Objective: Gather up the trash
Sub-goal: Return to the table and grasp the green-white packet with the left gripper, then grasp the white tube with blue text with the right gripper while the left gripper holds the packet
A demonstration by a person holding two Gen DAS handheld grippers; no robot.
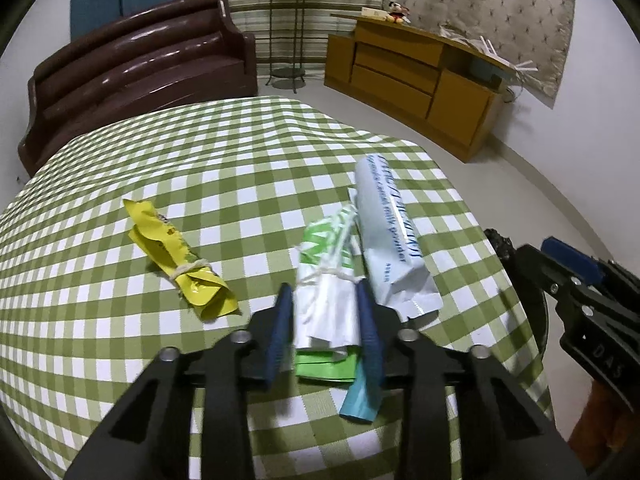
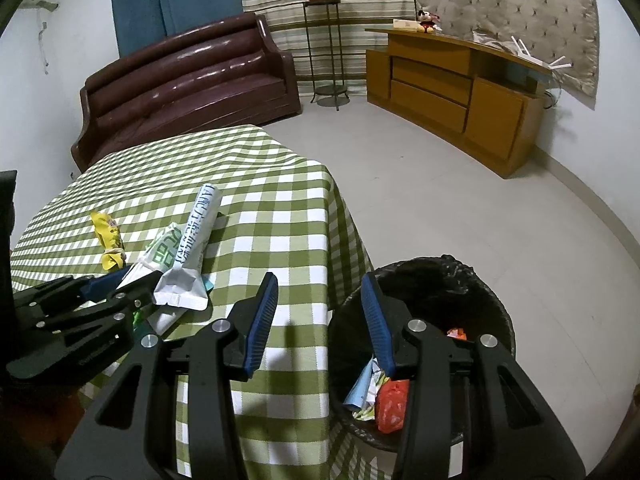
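3 pieces of packaging trash lie on a worktop covered with a green-and-white checked cloth. At the left is a crumpled yellow wrapper tied around its middle with pale string. To its right, well apart from it, is a green-and-white packet, also bound with string, and touching that packet's right side lies a long white milk powder pouch with blue lettering, its torn end toward the near edge. A small light blue scrap pokes out near the packet's near end. The room behind holds a dark brown leather sofa at the far left, a tall metal plant stand with a potted plant, a striped curtain, and a wooden cabinet at the far right on a pale grey floor. Beside the worktop's near right corner stands a bin lined with a black bag, holding an orange bag and crumpled paper. The left gripper has its blue-padded fingers partly apart on either side of the green-and-white packet's near end; the right finger presses against the packet, while whether the left finger touches it cannot be told. The right gripper hovers with its fingers spread wide and holding nothing, the left finger over the worktop's edge and the right finger over the bin.
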